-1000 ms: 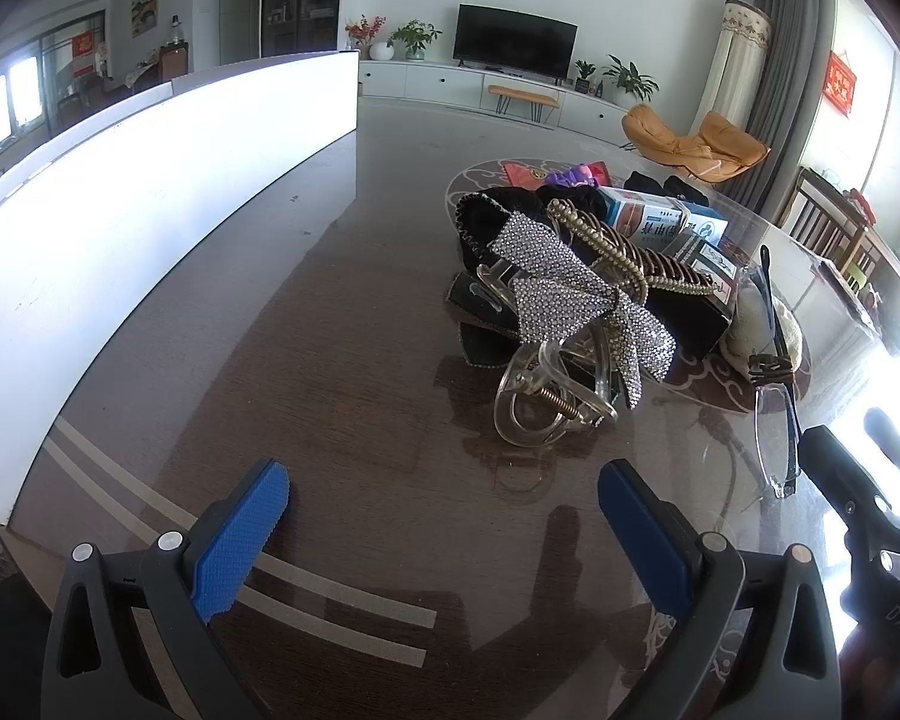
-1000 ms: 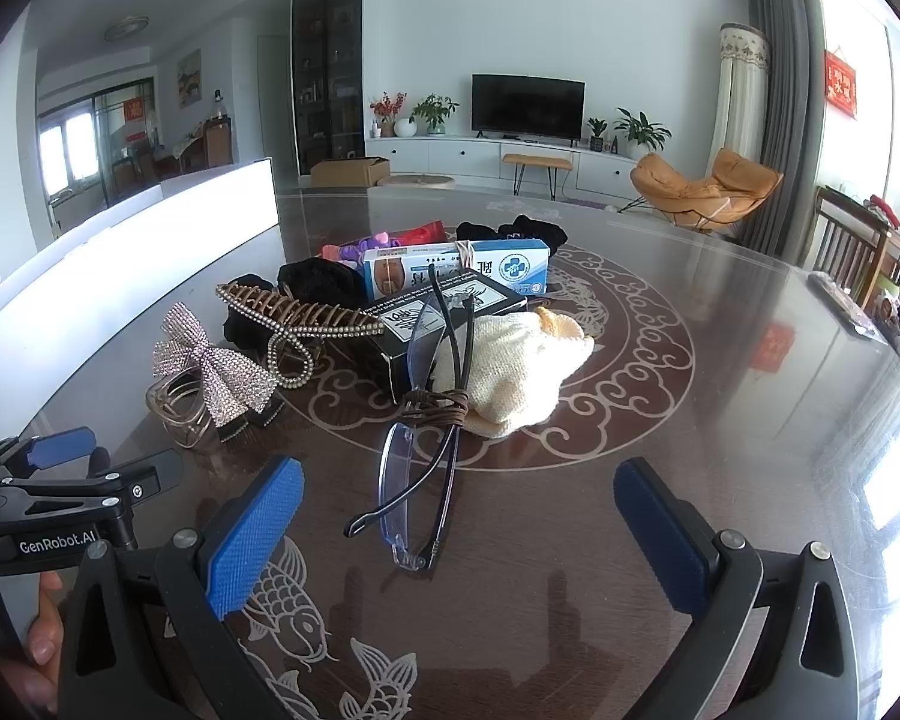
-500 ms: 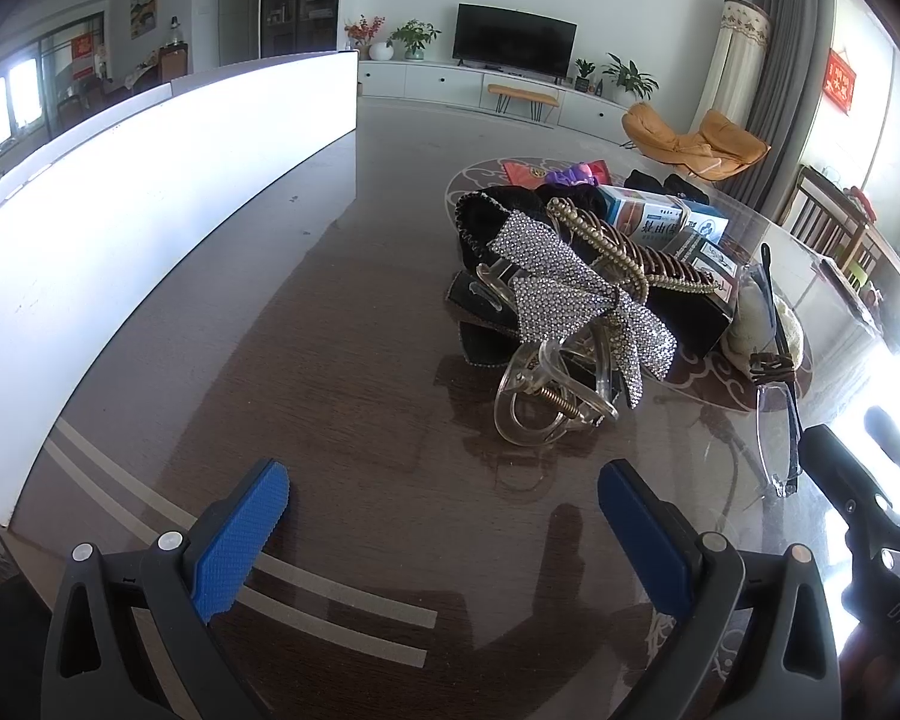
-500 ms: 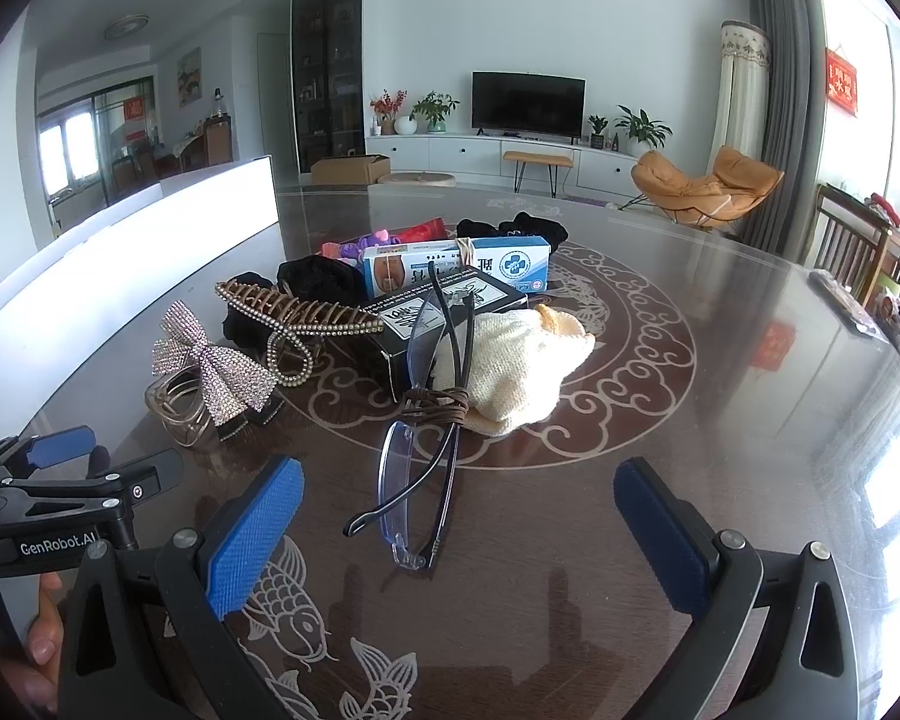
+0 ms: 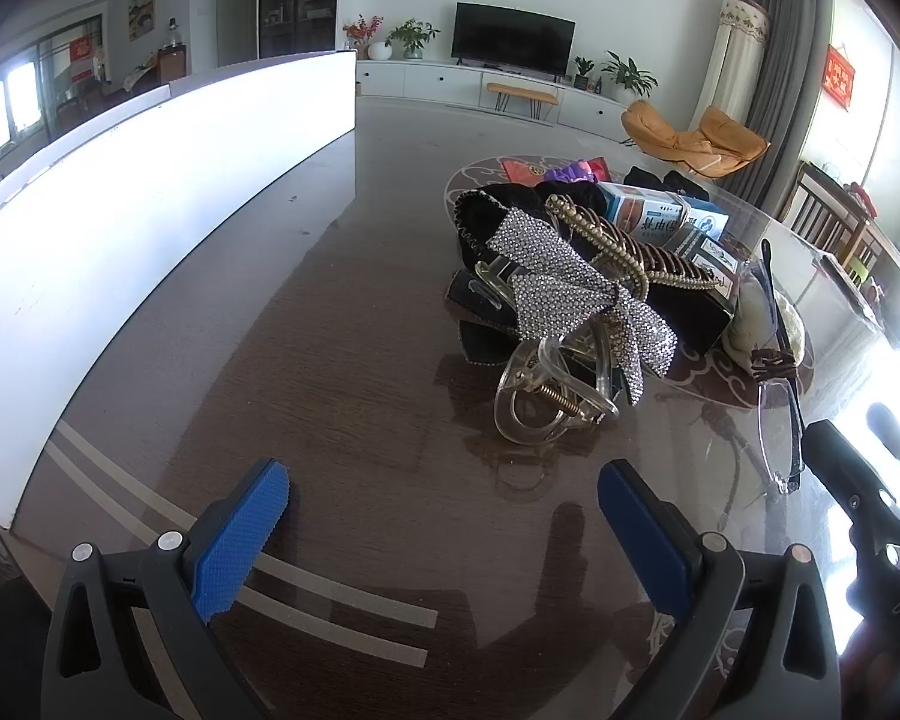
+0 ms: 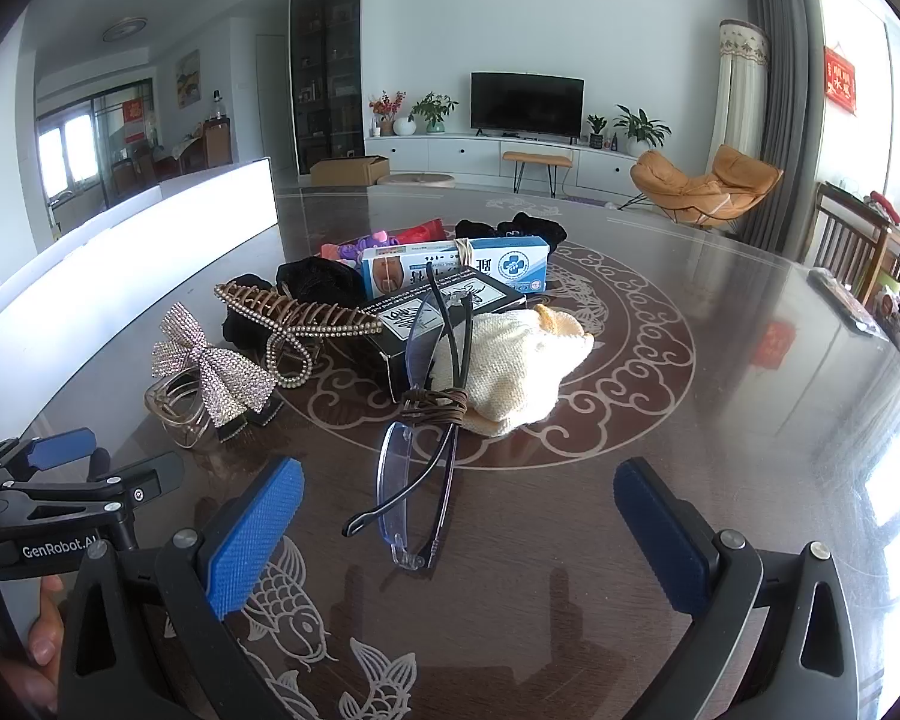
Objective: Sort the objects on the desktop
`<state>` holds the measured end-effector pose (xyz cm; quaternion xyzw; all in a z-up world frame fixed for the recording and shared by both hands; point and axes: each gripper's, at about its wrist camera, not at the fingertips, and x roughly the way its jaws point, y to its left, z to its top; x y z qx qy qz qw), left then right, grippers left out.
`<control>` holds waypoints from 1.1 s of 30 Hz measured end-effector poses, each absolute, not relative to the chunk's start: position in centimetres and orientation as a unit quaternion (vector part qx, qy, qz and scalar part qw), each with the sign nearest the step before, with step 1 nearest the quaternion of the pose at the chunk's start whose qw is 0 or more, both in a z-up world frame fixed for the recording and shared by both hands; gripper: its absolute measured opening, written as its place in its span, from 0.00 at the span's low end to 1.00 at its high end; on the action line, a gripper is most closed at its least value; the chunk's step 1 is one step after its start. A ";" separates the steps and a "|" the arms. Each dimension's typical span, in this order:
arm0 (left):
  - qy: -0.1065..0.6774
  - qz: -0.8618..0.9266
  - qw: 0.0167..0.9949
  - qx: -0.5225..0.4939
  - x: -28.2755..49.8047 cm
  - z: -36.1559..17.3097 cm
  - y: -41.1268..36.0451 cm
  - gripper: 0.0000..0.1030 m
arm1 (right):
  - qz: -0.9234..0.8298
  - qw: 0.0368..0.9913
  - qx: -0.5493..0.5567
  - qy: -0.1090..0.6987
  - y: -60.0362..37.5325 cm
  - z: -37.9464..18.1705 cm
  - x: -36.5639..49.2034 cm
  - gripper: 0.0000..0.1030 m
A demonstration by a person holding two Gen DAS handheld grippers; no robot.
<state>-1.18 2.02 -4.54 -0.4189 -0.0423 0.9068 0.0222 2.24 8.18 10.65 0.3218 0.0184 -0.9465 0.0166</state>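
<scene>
Both hand-held grippers, left (image 5: 444, 516) and right (image 6: 459, 516), gape wide above the table (image 6: 720, 360), holding nothing.

A pile of small things sits on the dark shiny table (image 6: 720, 420). A clear plastic hair claw with a sparkly silver bow (image 6: 210, 369) lies at the left end. Just behind it is a long gold hair clip with tiny beads (image 6: 294, 315), leaning on a black box with white writing (image 6: 444, 312). A blue and white box (image 6: 456, 264) stands behind that. A cream knitted pouch (image 6: 516, 360) lies beside the black box. Folded glasses with clear lenses (image 6: 414, 462) lie at the front, with arms resting on the pouch and brown cord wrapped around them.
</scene>
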 end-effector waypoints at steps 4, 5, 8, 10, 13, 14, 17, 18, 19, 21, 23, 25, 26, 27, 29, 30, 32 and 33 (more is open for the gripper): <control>-0.039 0.906 0.021 -0.420 -1.1 -4.5 2.1 1.00 | -0.946 0.017 0.322 0.018 8.2 10.7 2.2 1.00; -0.038 0.906 0.021 -0.420 -1.1 -4.5 2.1 1.00 | -0.946 0.017 0.322 0.018 8.2 10.6 2.3 1.00; -0.038 0.906 0.021 -0.420 -1.1 -4.5 2.1 1.00 | -0.946 0.017 0.323 0.018 8.2 10.6 2.3 1.00; -0.037 0.906 0.021 -0.421 -1.1 -4.5 2.1 1.00 | -0.946 0.017 0.322 0.018 8.2 10.7 2.2 1.00; -0.033 0.906 0.020 -0.421 -1.0 -4.5 2.2 1.00 | -0.946 0.017 0.322 0.017 8.2 10.7 2.2 1.00; -0.032 0.906 0.020 -0.422 -1.0 -4.5 2.2 1.00 | -0.946 0.017 0.322 0.017 8.2 10.7 2.2 1.00; -0.030 0.906 0.020 -0.422 -0.9 -4.5 2.2 1.00 | -0.946 0.017 0.323 0.017 8.2 10.7 2.2 1.00; -0.030 0.906 0.020 -0.422 -0.9 -4.5 2.1 1.00 | -0.946 0.017 0.322 0.017 8.2 10.7 2.2 1.00; -0.030 0.906 0.020 -0.422 -0.9 -4.5 2.1 1.00 | -0.946 0.017 0.323 0.017 8.2 10.7 2.2 1.00; -0.030 0.906 0.020 -0.422 -0.9 -4.5 2.1 1.00 | -0.946 0.017 0.323 0.017 8.2 10.7 2.2 1.00; -0.030 0.906 0.020 -0.422 -0.9 -4.5 2.2 1.00 | -0.946 0.017 0.323 0.017 8.2 10.7 2.2 1.00; -0.031 0.906 0.021 -0.422 -0.9 -4.4 2.1 1.00 | -0.946 0.017 0.323 0.017 8.3 10.7 2.2 1.00; -0.033 0.906 0.021 -0.422 -0.9 -4.4 2.1 1.00 | -0.946 0.017 0.323 0.017 8.2 10.7 2.2 1.00; -0.034 0.906 0.021 -0.422 -0.9 -4.4 2.0 1.00 | -0.946 0.017 0.323 0.017 8.3 10.7 2.2 1.00; -0.035 0.906 0.022 -0.422 -0.9 -4.4 2.0 1.00 | -0.946 0.017 0.324 0.016 8.3 10.6 2.2 1.00; -0.035 0.906 0.022 -0.422 -1.0 -4.4 2.0 1.00 | -0.945 0.017 0.325 0.015 8.3 10.6 2.2 1.00; -0.034 0.906 0.021 -0.422 -1.0 -4.4 2.0 1.00 | -0.945 0.017 0.326 0.014 8.2 10.6 2.3 1.00; -0.033 0.906 0.021 -0.423 -1.0 -4.4 2.0 1.00 | -0.945 0.017 0.327 0.013 8.3 10.6 2.2 1.00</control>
